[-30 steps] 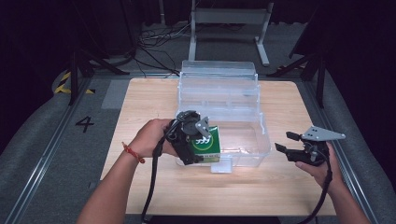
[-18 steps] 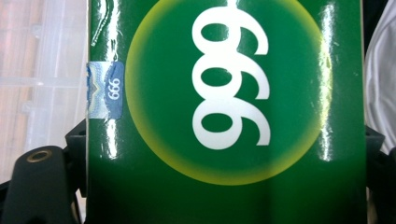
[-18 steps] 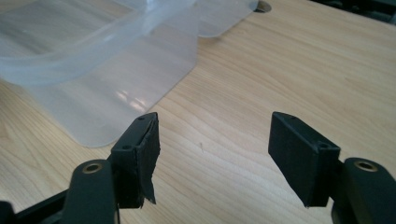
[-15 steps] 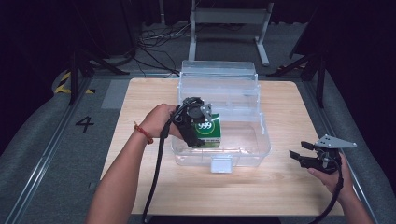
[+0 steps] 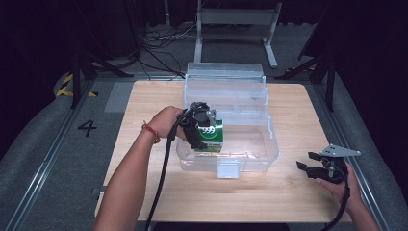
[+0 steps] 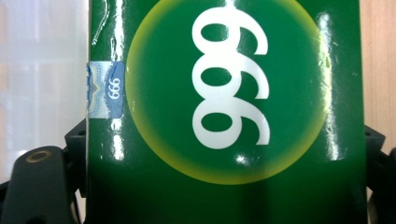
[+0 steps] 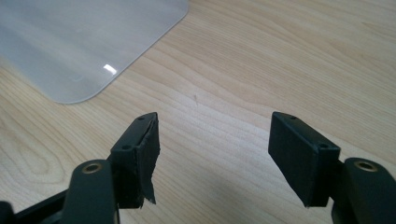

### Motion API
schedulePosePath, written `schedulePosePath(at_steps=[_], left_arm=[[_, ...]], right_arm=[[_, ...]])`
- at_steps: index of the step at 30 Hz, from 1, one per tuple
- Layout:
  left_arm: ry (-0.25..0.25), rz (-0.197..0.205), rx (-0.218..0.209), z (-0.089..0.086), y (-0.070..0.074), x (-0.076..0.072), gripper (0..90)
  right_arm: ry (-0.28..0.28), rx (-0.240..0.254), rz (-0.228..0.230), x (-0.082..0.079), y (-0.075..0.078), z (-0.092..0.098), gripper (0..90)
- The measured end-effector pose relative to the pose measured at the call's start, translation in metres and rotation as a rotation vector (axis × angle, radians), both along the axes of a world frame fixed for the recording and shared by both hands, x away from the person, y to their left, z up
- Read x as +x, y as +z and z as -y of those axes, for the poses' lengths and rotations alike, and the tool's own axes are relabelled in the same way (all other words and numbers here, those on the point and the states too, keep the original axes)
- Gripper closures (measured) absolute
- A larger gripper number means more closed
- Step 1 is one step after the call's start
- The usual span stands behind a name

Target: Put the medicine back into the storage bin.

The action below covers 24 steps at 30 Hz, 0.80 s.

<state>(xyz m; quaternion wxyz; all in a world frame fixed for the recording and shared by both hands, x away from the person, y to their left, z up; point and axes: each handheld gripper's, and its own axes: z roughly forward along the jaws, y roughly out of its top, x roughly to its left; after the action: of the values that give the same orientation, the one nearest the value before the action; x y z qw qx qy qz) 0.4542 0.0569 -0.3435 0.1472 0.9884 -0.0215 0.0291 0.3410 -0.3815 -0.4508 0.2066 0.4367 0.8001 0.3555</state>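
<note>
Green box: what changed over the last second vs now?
The left gripper, shut on the green box, carried it from the clear bin's front left corner farther in and lower, inside the bin. The right gripper, open and empty, dropped from beside the bin's right wall toward the near right part of the table. The grip on the box, the bin and its open lid stayed put.

One clear plastic bin [image 5: 250,144] is sitting on one wooden table [image 5: 149,103] — its lid standing open at the far side. One green box [image 5: 211,137] marked 999 is hanging inside the bin. Two grippers are showing — one left gripper [image 5: 198,126] at the bin, one right gripper [image 5: 308,164] beside it.
</note>
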Motion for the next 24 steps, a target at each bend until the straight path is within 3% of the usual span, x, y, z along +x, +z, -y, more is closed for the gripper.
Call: schedulePosePath(at_steps=[7,13,16,20,24], left_arm=[[-0.011,-0.013,0.018,-0.004,-0.014,-0.004,16.2],[0.020,-0.018,0.016,-0.009,-0.018,-0.005,15.7],[0.030,0.002,0.044,-0.010,-0.022,-0.007,15.1],[0.060,-0.010,0.014,-0.011,-0.024,-0.005,13.5],[0.084,-0.024,0.030,-0.010,-0.026,-0.002,13.4]], right_arm=[[0.013,-0.013,-0.014,0.000,-0.002,-0.004,35.3],[0.023,-0.025,-0.020,0.000,-0.003,-0.008,35.1],[0.027,-0.030,-0.025,0.000,-0.005,-0.009,35.0],[0.036,-0.037,-0.034,0.000,-0.006,-0.010,34.9],[0.043,-0.037,-0.039,0.000,-0.007,-0.011,34.9]])
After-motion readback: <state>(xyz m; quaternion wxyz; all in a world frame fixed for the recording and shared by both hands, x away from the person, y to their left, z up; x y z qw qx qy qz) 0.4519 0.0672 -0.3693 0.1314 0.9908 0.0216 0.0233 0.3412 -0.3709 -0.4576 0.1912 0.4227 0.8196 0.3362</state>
